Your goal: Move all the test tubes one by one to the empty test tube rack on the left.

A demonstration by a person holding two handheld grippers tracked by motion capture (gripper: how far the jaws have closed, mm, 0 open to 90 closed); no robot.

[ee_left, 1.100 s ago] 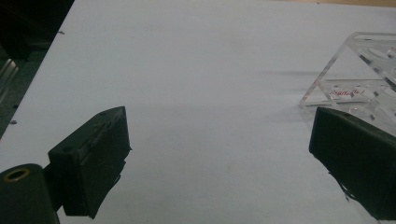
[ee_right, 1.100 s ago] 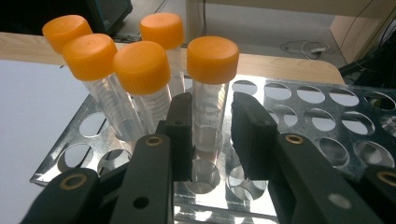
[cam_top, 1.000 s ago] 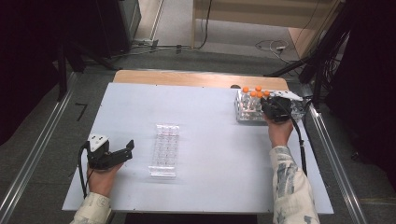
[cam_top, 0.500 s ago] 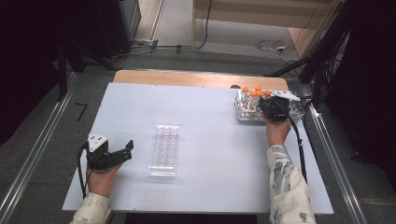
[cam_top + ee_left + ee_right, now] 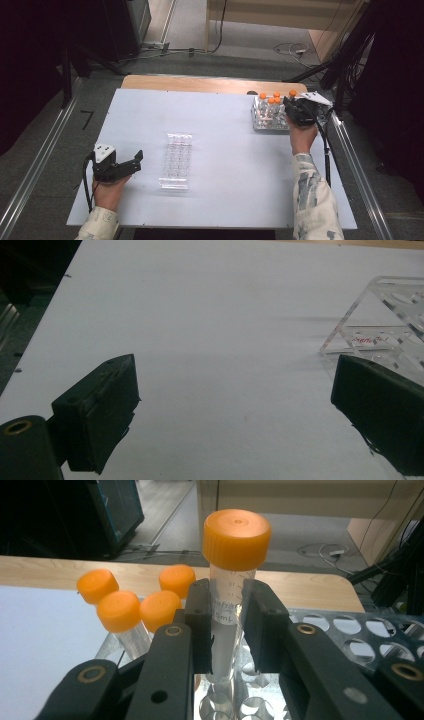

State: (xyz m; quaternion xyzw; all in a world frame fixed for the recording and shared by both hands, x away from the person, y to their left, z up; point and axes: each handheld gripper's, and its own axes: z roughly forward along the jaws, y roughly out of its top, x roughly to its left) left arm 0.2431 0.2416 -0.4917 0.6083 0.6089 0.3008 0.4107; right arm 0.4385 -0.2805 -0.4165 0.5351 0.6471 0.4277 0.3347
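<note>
right gripper (image 5: 226,625) clenched on tube (image 5: 227,615), unmoved; left gripper (image 5: 235,410) released, unmoved.

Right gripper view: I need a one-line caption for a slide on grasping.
Right gripper shut on an orange-capped tube above the rack, four more capped tubes behind.

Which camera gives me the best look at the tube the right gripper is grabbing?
The right gripper view: the orange-capped tube stands upright and close between the jaws of the right gripper, its printed scale visible. The high view shows that gripper at the metal rack, with the tubes as small orange dots. The left gripper view faces the clear rack instead.
</note>
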